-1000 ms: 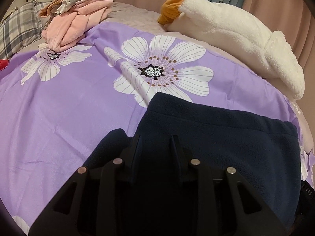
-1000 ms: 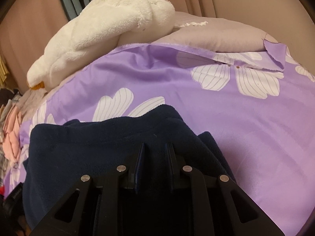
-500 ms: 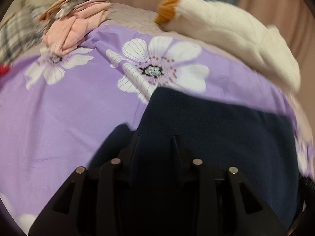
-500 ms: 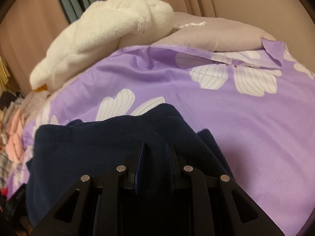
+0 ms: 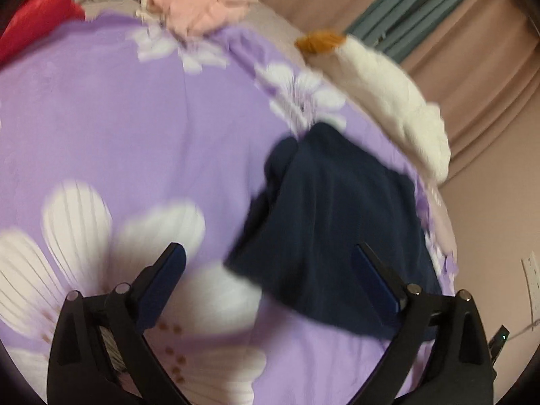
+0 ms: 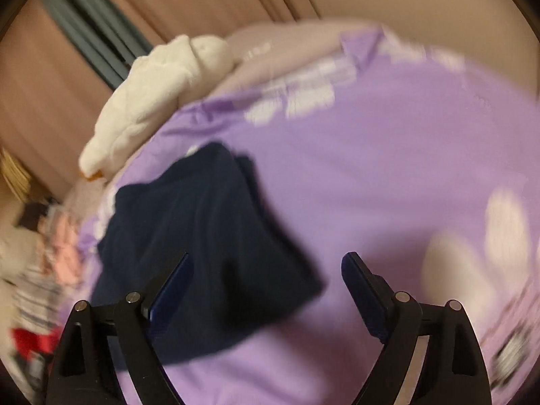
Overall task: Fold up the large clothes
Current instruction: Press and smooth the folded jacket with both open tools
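Observation:
A folded navy fleece garment lies on the purple flowered bedspread. It also shows in the right wrist view on the bedspread. My left gripper is open and empty, raised above the garment's near left edge. My right gripper is open and empty, above the garment's near right corner. Both views are blurred by motion.
A white plush toy with an orange beak lies along the bed's far side, also in the right wrist view. A pile of pink and plaid clothes sits at the far left. Curtains hang behind.
Both grippers were shut on the navy garment. They have opened, let it go and pulled up and back; the garment now lies folded on the bedspread.

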`<state>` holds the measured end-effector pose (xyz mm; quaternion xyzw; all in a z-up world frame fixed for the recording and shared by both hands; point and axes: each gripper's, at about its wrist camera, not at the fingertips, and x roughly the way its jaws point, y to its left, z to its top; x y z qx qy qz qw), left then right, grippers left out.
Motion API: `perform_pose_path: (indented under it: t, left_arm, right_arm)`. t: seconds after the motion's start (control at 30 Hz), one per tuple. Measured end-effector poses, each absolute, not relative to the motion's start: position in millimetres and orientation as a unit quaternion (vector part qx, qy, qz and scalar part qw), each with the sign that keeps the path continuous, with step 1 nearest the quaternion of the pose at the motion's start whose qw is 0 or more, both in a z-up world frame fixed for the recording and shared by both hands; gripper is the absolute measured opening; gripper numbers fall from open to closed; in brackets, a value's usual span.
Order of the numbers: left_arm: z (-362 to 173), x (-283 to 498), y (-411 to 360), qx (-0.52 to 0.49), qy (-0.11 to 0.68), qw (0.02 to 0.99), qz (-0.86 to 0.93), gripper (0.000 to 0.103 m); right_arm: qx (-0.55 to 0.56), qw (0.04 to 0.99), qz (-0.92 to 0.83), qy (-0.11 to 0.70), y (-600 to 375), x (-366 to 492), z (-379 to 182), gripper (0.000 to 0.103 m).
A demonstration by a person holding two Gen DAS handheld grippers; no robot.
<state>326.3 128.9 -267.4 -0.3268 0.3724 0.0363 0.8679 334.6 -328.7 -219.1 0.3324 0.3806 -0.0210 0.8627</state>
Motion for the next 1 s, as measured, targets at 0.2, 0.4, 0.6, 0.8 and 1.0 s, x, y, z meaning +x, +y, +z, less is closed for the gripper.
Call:
perform_pose_path:
  t: [0.2, 0.4, 0.6, 0.8, 1.0]
  left_arm:
    - [-295, 350, 89, -0.326, 0.372, 0.868, 0.039, 0.102]
    - [-302, 409, 70, -0.343, 0.385, 0.857, -0.014, 0.101]
    - [-299, 433, 70, -0.366, 0.359, 0.859, 0.001, 0.081]
    - [-295, 425, 60, -0.332, 0.342, 0.879, 0.013, 0.063]
    - [-264, 385, 69, -0.323, 0.348, 0.880, 0.001, 0.036]
  right_arm:
    - [0.293, 0.870, -0.010, 0.397, -278, 352, -246, 0.091]
    - [0.262, 0.894, -0.029, 0.362, -254, 385, -249, 0.103]
    - [0.263, 0.901, -0.023, 0.344, -253, 413, -250, 0.101]
    - [0.303, 0.899, 0.004, 0.315, -262, 405, -252, 0.062]
    - [0.257, 0.911, 0.008, 0.322, -246, 376, -226, 0.040]
